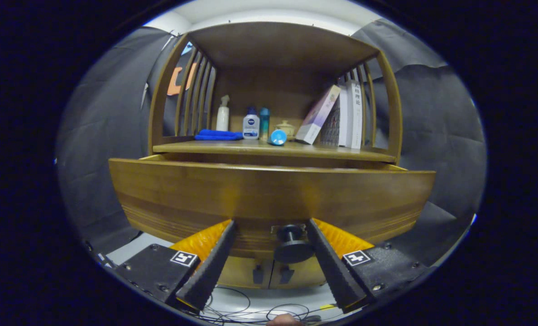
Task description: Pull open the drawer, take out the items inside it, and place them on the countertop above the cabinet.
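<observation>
Reaching toward the cabinet, the tool point(271, 231) has its two black fingers point(214, 258) spread wide apart. The round black knob point(292, 244) sits between them, closer to the right finger, but it looks like neither finger presses on it. So the tool is open and holds nothing.

Just past the fingertips is the wide wooden front of the drawer point(269, 194). It sticks out from the cabinet toward the tool, with its side edges showing at both ends, so it looks pulled open at least part way. The inside of the drawer cannot be seen, because the tall front hides it. What lies in it cannot be told.

So the opening step seems done or nearly done. Taking the things out and putting them up on top is probably all left to do.

Below the drawer are two small cabinet doors point(269, 274), and thin wires point(251, 312) lie on the floor in front.

Above the drawer is the table point(269, 148), the flat top of the cabinet. It is already crowded. Near its left edge lies a folded blue cloth point(218, 135) with a white spray bottle point(223, 115) behind it. In the middle stand a white and blue bottle point(251, 124), a teal bottle point(264, 121), a blue cup point(277, 136) on its side, and a small lidded pot point(285, 128). Books point(341, 115) lean near the right edge. New things will have to fit along the bare front edge.
</observation>
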Demonstrator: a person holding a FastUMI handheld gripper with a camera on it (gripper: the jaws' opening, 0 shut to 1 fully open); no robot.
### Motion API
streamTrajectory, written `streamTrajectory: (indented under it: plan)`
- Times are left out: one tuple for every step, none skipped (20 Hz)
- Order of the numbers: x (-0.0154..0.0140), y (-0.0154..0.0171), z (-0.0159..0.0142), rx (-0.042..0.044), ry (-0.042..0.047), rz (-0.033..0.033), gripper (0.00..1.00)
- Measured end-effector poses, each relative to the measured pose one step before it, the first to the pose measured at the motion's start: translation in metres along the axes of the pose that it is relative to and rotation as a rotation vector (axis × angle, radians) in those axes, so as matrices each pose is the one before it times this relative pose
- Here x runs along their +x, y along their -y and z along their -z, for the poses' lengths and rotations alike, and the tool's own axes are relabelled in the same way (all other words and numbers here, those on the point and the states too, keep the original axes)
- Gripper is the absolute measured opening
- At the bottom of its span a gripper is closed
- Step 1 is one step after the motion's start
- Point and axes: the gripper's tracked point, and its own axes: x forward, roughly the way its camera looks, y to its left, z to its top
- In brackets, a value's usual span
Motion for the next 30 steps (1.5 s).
streamTrajectory:
  plan:
    - [0.00692,-0.00139,-0.00275,0.00154,0.00255,-0.00171,1.0]
    - [0.00642,0.00077,-0.00182,-0.00097,-0.00459,-0.00145,1.0]
    - [0.00674,0.00064,-0.00197,-0.0005,-0.00945,-0.00043,1.0]
    - [0.00797,-0.00078,-0.00207,-0.00091,-0.00427,0.00013,1.0]
    - [0.0073,-0.00026,-0.00171,0.00035,-0.00514,0.0004,1.0]
    - [0.00744,-0.00007,-0.00262,-0.00162,-0.00449,0.00038,1.0]
    - [0.00696,-0.00029,-0.00207,-0.00057,-0.00331,0.00046,1.0]
    - [0.00622,0.00006,-0.00152,-0.00059,-0.00168,0.00132,1.0]
    - [0.00571,0.0,-0.00255,-0.00202,-0.00003,0.00083,1.0]
    - [0.00221,0.00111,-0.00077,-0.00144,-0.00247,0.00017,1.0]
    - [0.00552,-0.00123,-0.00235,0.00645,-0.00554,-0.00006,1.0]
    - [0.0101,-0.00115,-0.00188,0.00707,-0.01024,-0.00095,1.0]
    - [0.00505,0.00039,-0.00112,0.00638,-0.0095,-0.00107,1.0]
    - [0.00122,-0.00108,-0.00156,0.00442,-0.0017,-0.00462,1.0]
    - [0.00033,0.00024,-0.00056,-0.00374,-0.00004,-0.00298,1.0]
    - [0.00086,0.00086,0.00147,-0.01404,0.00445,0.00068,1.0]
    - [-0.00083,0.00192,-0.00004,-0.00886,0.00609,0.0016,1.0]
    - [0.00208,0.00152,0.00089,0.00296,-0.01828,0.00485,1.0]
    - [-0.00124,0.00171,0.00374,0.0192,-0.0334,-0.00103,1.0]
    - [-0.009,0.0025,0.00097,0.02977,-0.00952,-0.00579,1.0]
    - [-0.00915,0.00007,-0.00262,0.02067,0.00721,-0.00795,1.0]
    - [-0.00874,-0.00162,-0.00332,0.0005,0.01471,-0.0136,1.0]
    - [-0.01078,0.00062,-0.00268,-0.01966,0.01552,-0.00979,1.0]
    - [-0.01746,0.00083,-0.00099,-0.02299,0.01838,-0.00911,1.0]
    - [-0.01721,-0.00265,-0.00268,-0.01762,0.01349,-0.01511,1.0]
    - [-0.02011,-0.00497,-0.00094,-0.01207,0.01125,-0.02038,1.0]
    - [-0.01803,-0.00327,-0.00143,-0.00426,0.00999,-0.01889,1.0]
    - [-0.01528,-0.00198,-0.00262,-0.00142,0.00811,-0.0192,1.0]
    - [-0.01583,0.00071,-0.00293,0.00411,0.00592,-0.01224,1.0]
    - [-0.0159,0.00045,-0.00247,0.0051,0.0073,-0.01208,1.0]
